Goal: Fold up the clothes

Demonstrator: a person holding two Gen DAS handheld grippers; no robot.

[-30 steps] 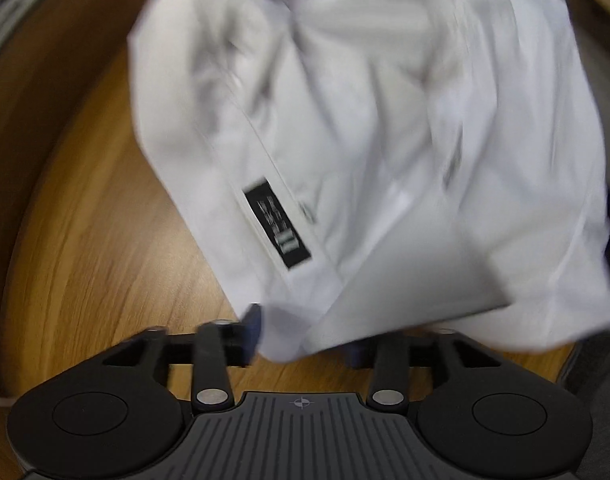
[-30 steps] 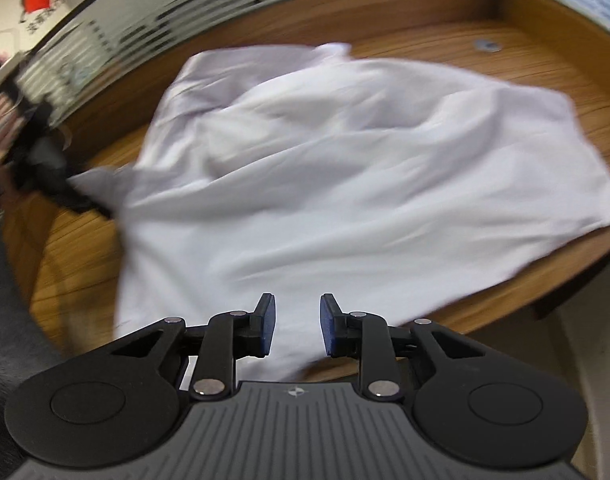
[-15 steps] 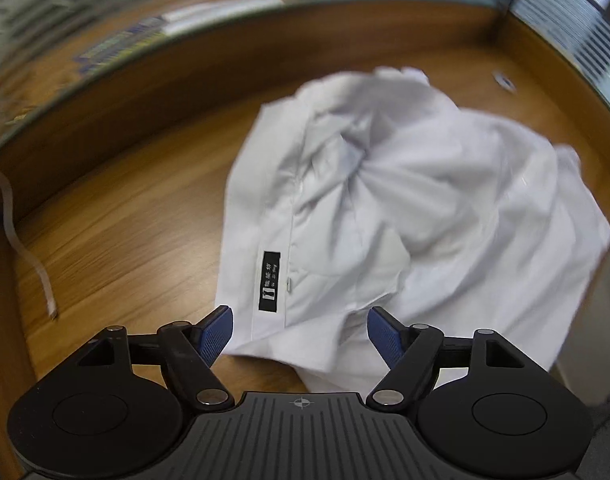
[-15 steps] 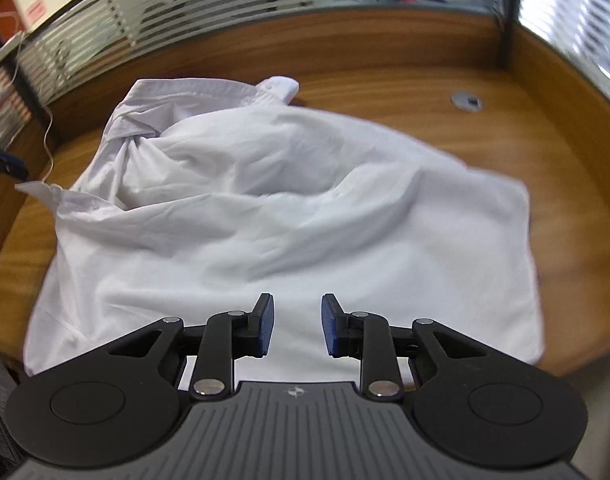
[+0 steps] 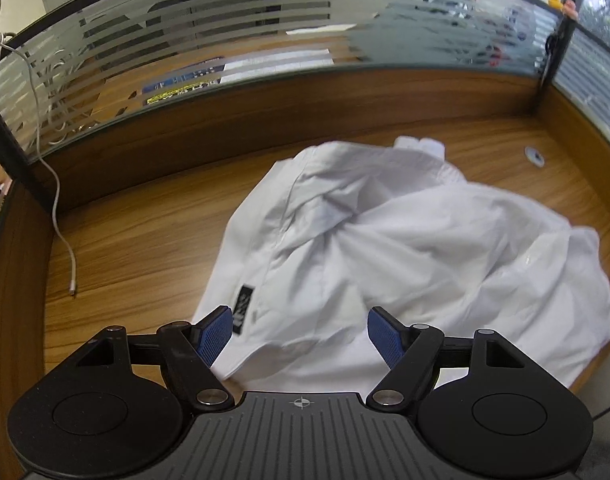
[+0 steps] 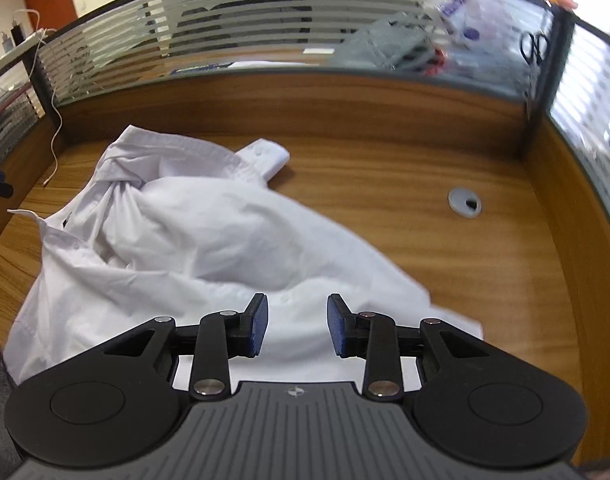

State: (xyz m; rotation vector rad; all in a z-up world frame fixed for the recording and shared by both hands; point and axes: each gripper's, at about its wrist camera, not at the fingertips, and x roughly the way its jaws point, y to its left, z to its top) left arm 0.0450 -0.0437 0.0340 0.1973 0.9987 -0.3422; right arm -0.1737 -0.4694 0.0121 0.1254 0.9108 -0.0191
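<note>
A white shirt lies crumpled in a loose heap on the wooden desk, a black label showing near its left hem. In the right wrist view the same shirt spreads to the desk's front edge, a cuff sticking out at the back. My left gripper hangs above the shirt's near edge, open wide, nothing between its blue pads. My right gripper hovers over the shirt's front hem with its jaws opening and nothing held between them.
A low wooden wall topped by striped glass rings the desk at the back and right. A white cable trails onto the desk at the left. A grey cable grommet sits in the desktop to the right of the shirt.
My left gripper let go of the shirt's edge, opened wide and rose away from it. My right gripper swung rightward along the shirt's front and its jaws widened.
</note>
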